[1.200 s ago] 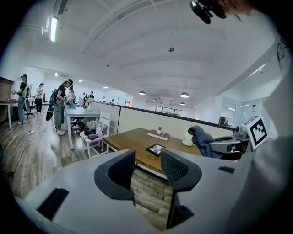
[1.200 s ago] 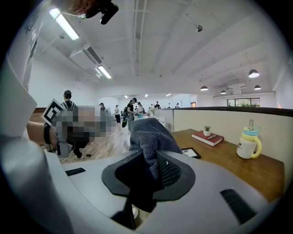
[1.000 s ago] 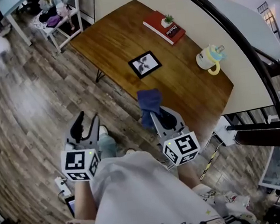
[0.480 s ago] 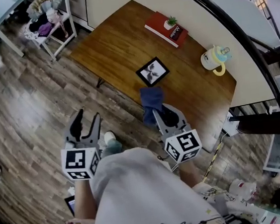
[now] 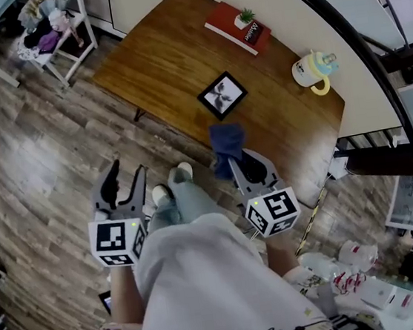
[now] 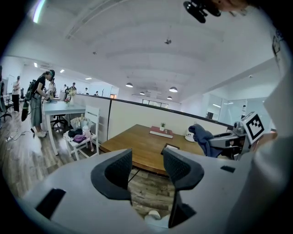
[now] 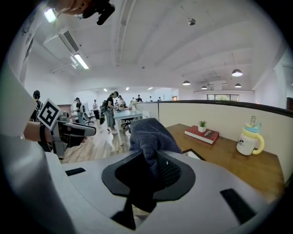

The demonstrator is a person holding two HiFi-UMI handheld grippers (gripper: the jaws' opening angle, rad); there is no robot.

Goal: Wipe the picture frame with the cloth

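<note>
Since the earlier frames, both tongs have advanced a short way toward the worktop point(image 5: 160, 61), and a trouser leg point(image 5: 185, 200) with a light shoe point(image 5: 183, 172) has come into the head view between them. The jaws of the left tongs point(image 5: 127, 172) have just been opening.

1. Left tongs. In the left gripper view we read the left tongs point(image 6: 147, 162) as spread wide, with nothing between the pads. Only the wood floor point(image 5: 35, 166) and the near edge of the worktop show through the gap.

2. Right tongs. The right tongs point(image 5: 238, 162) are pinching the dark blue cloth point(image 5: 226, 143). In the right gripper view the cloth point(image 7: 149, 135) rises bunched out of the closed jaws of the right tongs point(image 7: 153, 171) and folds over at the top.

3. Picture frame. The black picture frame point(image 5: 222, 95) lies flat on the worktop, close to its near edge and turned at an angle to it. We see the cloth held in the air short of the frame and apart from it. In the head view the top of the cloth overlaps the worktop's near edge.

4. Other items. A red book point(image 5: 230, 24) carrying a small potted plant point(image 5: 246, 17) lies at the far side of the worktop. A pale mug with a yellow handle point(image 5: 311, 73) stands well to the right of the frame.
</note>
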